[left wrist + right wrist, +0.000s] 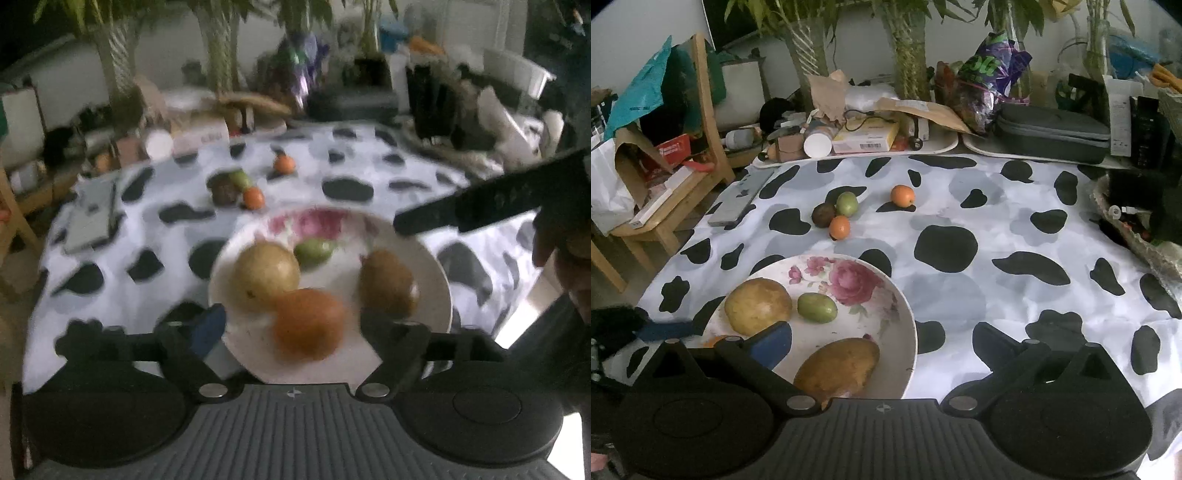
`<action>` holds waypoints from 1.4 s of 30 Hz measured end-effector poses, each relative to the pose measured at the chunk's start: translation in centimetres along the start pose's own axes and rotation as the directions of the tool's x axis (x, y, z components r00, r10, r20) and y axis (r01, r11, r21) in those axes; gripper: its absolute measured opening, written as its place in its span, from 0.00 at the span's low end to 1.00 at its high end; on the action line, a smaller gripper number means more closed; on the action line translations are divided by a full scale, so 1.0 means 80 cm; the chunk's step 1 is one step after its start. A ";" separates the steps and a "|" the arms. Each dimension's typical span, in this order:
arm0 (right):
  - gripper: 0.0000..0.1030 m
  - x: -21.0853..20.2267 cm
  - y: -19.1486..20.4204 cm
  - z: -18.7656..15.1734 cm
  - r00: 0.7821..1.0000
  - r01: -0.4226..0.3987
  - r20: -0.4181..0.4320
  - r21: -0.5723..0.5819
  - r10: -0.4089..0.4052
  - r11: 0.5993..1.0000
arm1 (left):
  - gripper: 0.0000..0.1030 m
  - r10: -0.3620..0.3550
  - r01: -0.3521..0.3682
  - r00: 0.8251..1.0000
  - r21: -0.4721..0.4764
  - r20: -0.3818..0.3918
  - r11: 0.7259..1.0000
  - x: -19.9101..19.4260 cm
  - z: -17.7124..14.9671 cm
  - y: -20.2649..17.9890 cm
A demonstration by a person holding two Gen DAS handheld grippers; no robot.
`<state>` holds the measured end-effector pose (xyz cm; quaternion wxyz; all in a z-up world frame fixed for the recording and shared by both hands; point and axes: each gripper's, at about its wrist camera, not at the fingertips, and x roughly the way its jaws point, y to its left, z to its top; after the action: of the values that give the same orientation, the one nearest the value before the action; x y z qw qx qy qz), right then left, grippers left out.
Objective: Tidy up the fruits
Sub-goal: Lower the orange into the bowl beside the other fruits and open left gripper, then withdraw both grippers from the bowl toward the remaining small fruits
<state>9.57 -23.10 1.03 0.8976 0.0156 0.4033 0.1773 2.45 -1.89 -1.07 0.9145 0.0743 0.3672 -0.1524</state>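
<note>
cluttered room, cow-print cloth [960, 206]. plate [905, 314] holds 4 fruits; 4 more loose fruits [846, 210] well beyond. left gripper [291, 325], right gripper [882, 347]: jaws wide, empty. recommend slow approach, grip one fruit gently.

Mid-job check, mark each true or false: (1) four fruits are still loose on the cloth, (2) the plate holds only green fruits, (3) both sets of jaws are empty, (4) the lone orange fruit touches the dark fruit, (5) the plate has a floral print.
1. True: a dark fruit, a green fruit and two orange fruits lie on the cloth.
2. False: the plate holds one small green fruit plus larger yellow-brown ones.
3. True: left gripper and right gripper are open, holding nothing.
4. False: it sits apart, to the right.
5. True: pink roses.
</note>
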 end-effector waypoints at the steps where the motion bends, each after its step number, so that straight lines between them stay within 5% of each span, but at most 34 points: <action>1: 1.00 0.000 0.000 0.000 1.000 0.005 0.000 -0.003 -0.005 1.000 | 0.79 0.000 0.000 1.000 -0.004 0.007 1.000 -0.001 0.001 0.001; 27: 1.00 0.016 0.012 -0.001 0.996 0.077 -0.032 -0.067 -0.080 0.995 | 0.79 0.001 -0.001 1.000 -0.005 0.022 1.000 -0.002 0.001 0.002; 42: 1.00 0.014 0.003 0.020 0.995 0.098 0.036 -0.092 -0.095 0.991 | 0.78 0.008 0.002 0.996 -0.108 0.093 0.994 -0.012 0.021 0.021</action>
<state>11.36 -22.28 1.33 0.9112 -0.0432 0.3805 0.1519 3.46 -0.48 0.84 0.9336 0.0183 0.3315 -0.1344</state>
